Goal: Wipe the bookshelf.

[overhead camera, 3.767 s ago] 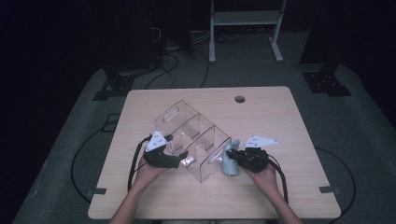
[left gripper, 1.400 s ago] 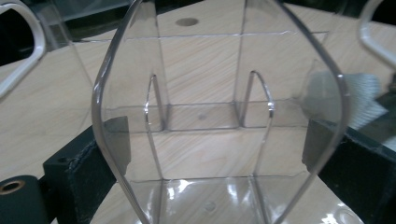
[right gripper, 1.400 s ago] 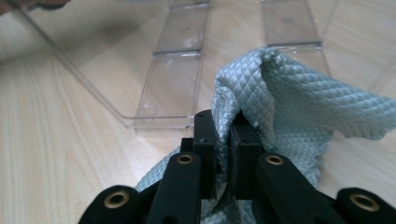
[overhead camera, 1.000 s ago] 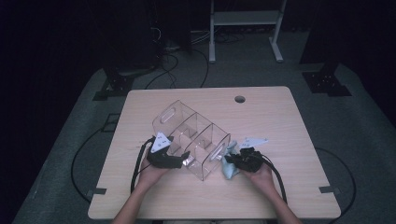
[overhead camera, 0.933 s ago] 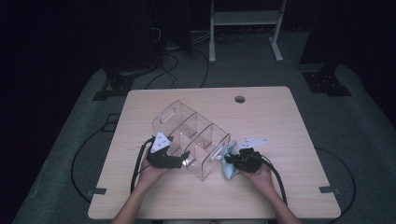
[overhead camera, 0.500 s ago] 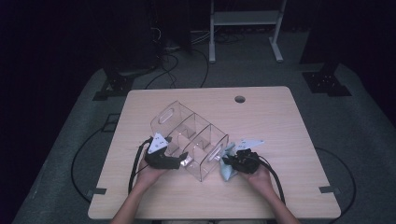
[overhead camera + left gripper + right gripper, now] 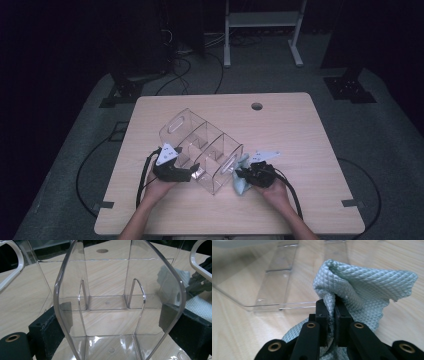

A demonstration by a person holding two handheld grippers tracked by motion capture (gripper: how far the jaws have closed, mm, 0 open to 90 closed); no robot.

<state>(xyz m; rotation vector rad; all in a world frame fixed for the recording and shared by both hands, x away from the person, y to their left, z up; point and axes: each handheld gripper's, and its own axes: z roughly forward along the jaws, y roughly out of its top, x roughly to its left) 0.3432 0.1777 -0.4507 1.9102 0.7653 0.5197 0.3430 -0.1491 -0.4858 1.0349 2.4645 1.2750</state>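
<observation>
With the left tool (image 7: 192, 171) clamped wide across the clear acrylic organizer (image 7: 202, 148), the right tool (image 7: 241, 175), pinched on the pale-blue microfibre cloth (image 7: 362, 287), should wipe firmly along the 4 o'clock end wall.

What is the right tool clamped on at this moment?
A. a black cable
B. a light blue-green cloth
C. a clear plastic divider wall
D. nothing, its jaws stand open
B: in the right gripper view, the right tool pinches a fold of the light blue-green cloth between its nearly closed jaws.
</observation>
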